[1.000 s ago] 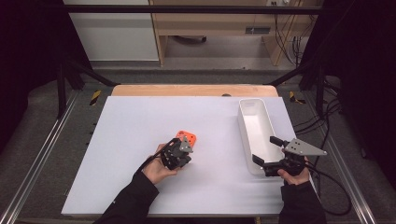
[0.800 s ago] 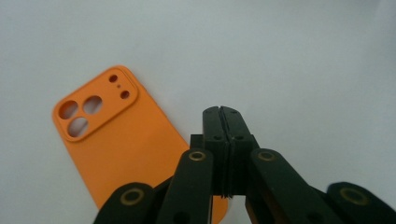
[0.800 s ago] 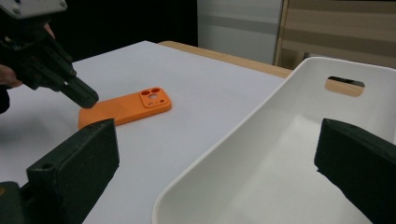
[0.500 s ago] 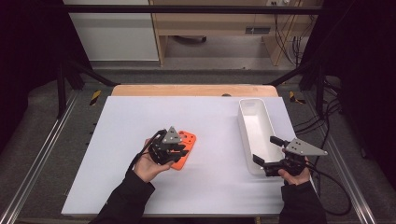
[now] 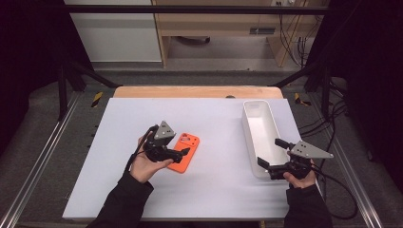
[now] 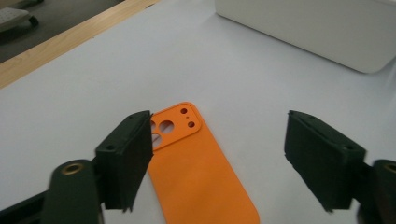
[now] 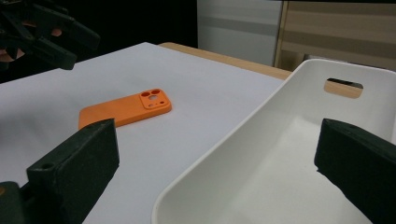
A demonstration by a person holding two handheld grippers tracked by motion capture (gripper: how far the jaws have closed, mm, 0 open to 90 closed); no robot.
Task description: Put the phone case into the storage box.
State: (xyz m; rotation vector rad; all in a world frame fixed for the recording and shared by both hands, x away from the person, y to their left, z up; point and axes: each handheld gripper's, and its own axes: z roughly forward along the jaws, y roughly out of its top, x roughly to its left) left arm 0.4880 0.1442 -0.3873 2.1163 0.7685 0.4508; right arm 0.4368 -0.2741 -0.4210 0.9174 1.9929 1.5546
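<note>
Left tongs (image 5: 183,154) sit at the left-centre of the white-topped bench (image 5: 119,123), spread wide and released, gripping nothing. In the left gripper view the flat orange plastic phone case (image 6: 196,172) lies on the bench between and below the two black jaws, camera cut-outs pointing away; whether the left jaw touches its edge, cannot tell. High view puts the case just right of the left hand (image 5: 145,164), well apart from the long white plastic bin (image 5: 259,126). Right tongs (image 5: 270,153) at the near end of the bin, also released, jaws astride the bin's near rim
</note>
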